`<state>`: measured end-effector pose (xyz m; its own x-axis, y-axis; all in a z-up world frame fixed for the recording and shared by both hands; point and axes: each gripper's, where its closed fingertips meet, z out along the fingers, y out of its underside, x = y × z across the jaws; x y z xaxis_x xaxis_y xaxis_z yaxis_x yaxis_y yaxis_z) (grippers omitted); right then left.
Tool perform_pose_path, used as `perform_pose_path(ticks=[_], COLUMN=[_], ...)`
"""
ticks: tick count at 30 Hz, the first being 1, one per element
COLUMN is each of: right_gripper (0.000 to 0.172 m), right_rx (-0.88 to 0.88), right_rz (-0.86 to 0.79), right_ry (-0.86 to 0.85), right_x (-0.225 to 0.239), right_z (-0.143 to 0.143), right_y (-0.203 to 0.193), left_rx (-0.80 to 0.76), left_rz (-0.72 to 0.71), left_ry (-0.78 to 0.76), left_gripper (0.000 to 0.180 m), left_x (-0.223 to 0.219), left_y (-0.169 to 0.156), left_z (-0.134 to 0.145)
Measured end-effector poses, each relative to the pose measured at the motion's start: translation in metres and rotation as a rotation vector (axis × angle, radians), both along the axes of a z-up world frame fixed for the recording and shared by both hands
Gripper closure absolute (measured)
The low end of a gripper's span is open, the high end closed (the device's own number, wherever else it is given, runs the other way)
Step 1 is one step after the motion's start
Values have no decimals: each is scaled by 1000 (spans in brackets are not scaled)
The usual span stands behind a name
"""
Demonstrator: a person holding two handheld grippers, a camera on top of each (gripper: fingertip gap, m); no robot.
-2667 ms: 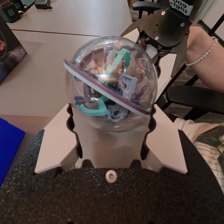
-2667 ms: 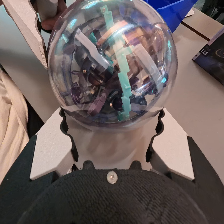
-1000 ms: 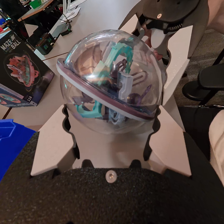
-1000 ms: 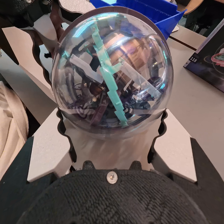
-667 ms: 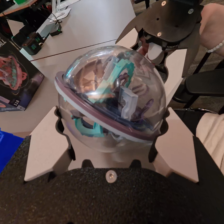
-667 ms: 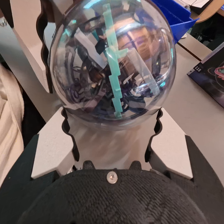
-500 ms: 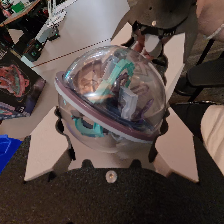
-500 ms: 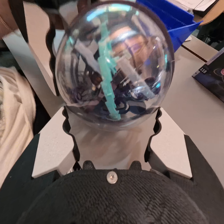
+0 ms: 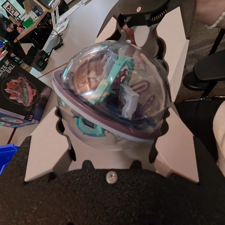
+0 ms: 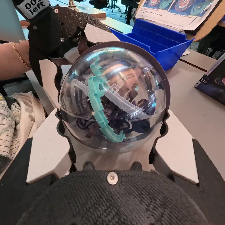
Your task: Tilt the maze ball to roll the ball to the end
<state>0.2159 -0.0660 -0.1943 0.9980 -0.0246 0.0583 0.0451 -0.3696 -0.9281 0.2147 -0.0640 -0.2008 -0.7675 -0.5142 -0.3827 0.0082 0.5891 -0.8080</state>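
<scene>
The maze ball is a clear sphere with teal, grey and purple tracks inside and a purple-and-white band around its middle. It is held up above the table between both grippers. My left gripper is shut on it, with both white fingertips pressed against its lower sides. My right gripper is shut on the maze ball from the opposite side, and it also shows in the left wrist view behind the ball. The left gripper shows at the upper left of the right wrist view. I cannot make out the small ball inside.
The dark maze ball box lies on the beige table; it also shows in the right wrist view. A blue bin stands behind the ball, with a clipboard beyond. A black chair is at the right. Black devices sit far left.
Both grippers kept hold and turned the maze ball. In the right wrist view the teal track went from upright to leaning, and the purple band came into sight around the rim.
</scene>
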Motion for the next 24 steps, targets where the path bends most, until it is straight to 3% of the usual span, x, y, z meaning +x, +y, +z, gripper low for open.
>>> perform_pose_path(ticks=[24], right_gripper=[15], right_rx=[182], right_rz=[-69], right_ry=[-102], right_x=[-6], right_z=[8], right_y=[-2], left_rx=[51], left_rz=[-64], left_ry=[-73], left_gripper=[24], left_x=[-4], left_y=[-2], left_z=[-1])
